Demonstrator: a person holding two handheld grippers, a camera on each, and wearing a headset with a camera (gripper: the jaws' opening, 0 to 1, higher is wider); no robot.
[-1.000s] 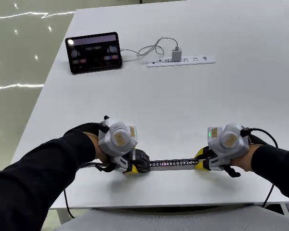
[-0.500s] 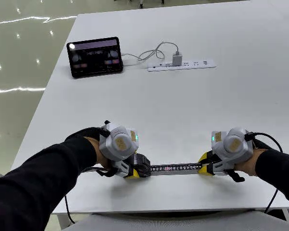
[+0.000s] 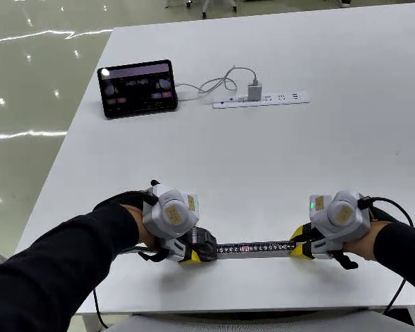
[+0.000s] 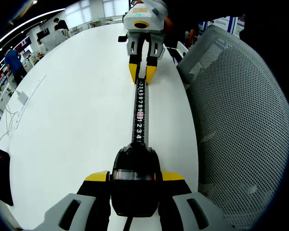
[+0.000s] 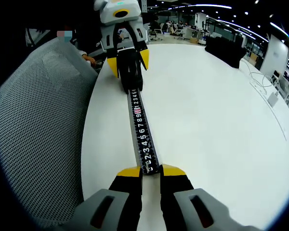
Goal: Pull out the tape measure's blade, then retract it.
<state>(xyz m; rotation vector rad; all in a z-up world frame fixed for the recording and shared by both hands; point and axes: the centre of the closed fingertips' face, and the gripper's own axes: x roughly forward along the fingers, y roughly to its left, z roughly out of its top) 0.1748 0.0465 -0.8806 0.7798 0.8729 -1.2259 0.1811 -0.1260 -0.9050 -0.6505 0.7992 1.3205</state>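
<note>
The black tape measure case point(image 3: 202, 245) point(image 4: 135, 180) lies near the table's front edge, and my left gripper point(image 3: 188, 254) point(image 4: 135, 177) is shut on it. Its numbered blade point(image 3: 254, 247) point(image 4: 140, 108) point(image 5: 141, 130) runs out to the right along the table. My right gripper point(image 3: 297, 249) point(image 5: 150, 171) is shut on the blade's end. The right gripper view looks back along the blade to the case point(image 5: 129, 72) between the left gripper's yellow-tipped fingers point(image 5: 112, 65). In the left gripper view, the right gripper point(image 4: 143, 77) holds the far end of the blade.
A tablet point(image 3: 137, 88) stands at the back left of the white table point(image 3: 277, 159). A power strip point(image 3: 261, 99) with a plugged charger and cable lies behind the middle. A grey mesh chair back point(image 4: 241, 130) point(image 5: 38, 125) sits just off the table's front edge.
My right gripper has moved rightward with the blade's end, so more of the blade is drawn out of the case. The head camera has tilted, shifting the whole scene downward.
</note>
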